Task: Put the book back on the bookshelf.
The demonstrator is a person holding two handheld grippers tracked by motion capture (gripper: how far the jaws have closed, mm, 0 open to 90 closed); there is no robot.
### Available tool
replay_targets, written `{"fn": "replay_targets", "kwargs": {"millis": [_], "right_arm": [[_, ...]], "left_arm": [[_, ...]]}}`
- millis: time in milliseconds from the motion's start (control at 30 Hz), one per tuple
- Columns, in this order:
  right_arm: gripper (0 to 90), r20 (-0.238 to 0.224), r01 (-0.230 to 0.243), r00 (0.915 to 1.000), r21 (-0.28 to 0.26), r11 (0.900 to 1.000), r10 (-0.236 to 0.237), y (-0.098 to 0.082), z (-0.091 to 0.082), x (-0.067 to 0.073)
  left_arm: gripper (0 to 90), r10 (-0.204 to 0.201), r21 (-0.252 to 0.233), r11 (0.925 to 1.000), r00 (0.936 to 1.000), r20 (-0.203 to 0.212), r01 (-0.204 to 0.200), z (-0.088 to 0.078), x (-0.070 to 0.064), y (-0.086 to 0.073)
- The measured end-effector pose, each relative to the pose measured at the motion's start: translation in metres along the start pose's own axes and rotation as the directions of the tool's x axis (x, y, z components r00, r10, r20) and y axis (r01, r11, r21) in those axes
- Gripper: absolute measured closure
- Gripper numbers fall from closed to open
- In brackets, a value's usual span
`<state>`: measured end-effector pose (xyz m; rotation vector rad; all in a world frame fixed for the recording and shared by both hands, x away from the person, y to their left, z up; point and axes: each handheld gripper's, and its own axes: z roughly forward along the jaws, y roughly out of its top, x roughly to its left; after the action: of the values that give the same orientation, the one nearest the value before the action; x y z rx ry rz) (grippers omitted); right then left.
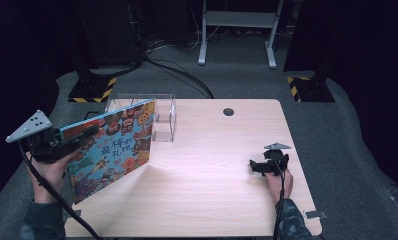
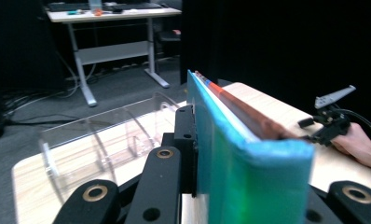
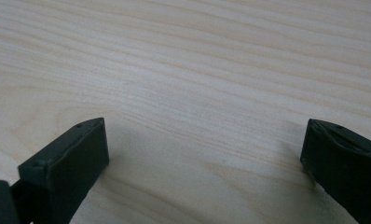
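Wooden table (image 1: 212, 190) (pale) bears clear organizer (image 1: 164, 117).

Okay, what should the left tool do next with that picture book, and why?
Probably carry the book on toward the clear rack behind it. The left tool grips the book by its spine, lifted and tilted above the table, and the rack's slots look empty.

left gripper (image 1: 89, 134) raised at table's left edge, jaws clamped shut, right gripper (image 3: 204, 154) resting low, jaws wide apart
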<state>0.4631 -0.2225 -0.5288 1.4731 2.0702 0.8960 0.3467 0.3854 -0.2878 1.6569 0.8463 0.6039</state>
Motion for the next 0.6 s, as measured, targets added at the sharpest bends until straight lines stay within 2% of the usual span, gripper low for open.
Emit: {"fn": "replay_targets", "kwargs": {"millis": [67,367,600], "right_arm": [[0.2,0.000,0.000,1.0000,0.000,1.000,0.000,0.000,0.000,0.000],[0.2,0.003,0.000,1.0000,0.002,1.000,0.000,0.000,0.000,0.000],[0.2,0.002,0.002,1.0000,0.001,1.000,-0.002,0.000,0.000,0.000]], "left_arm": [[80.8,-0.005,0.000,1.0000,0.9996,-0.029,0.005,-0.005,0.004,-0.002],[80.8,-0.039,-0.026,0.9990,0.9954,-0.087,0.037,-0.012,0.017,-0.005],[80.8,-0.060,-0.045,0.9975,0.9877,-0.144,0.054,-0.021,0.025,-0.005]]}}
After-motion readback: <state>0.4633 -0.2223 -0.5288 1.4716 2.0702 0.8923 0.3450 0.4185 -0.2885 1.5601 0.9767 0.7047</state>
